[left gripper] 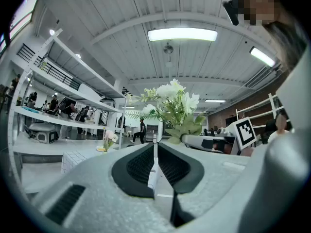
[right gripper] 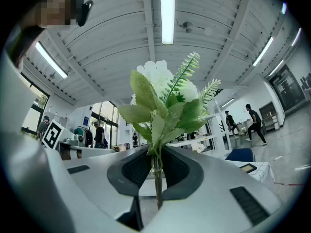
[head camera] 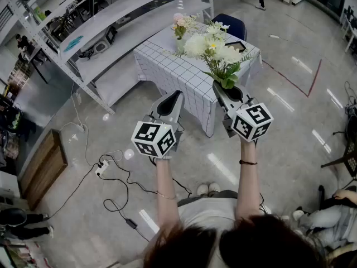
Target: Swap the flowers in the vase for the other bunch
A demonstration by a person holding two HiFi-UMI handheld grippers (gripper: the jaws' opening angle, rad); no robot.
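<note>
The left gripper (head camera: 178,96) has its jaws pressed together on nothing. At 11 o'clock from it, a vase (head camera: 180,42) of pink flowers (head camera: 179,22) stands on the grid-patterned table (head camera: 178,74). The right gripper (head camera: 218,87) clamps the thin green stems of the white flower bunch (head camera: 215,49), whose round blooms, serrated leaves and fern fronds rise at its 12 o'clock.

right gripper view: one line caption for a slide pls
Right gripper clamps the stem of a white-flowered bunch, green leaves fanned out under a ceiling light.
</note>
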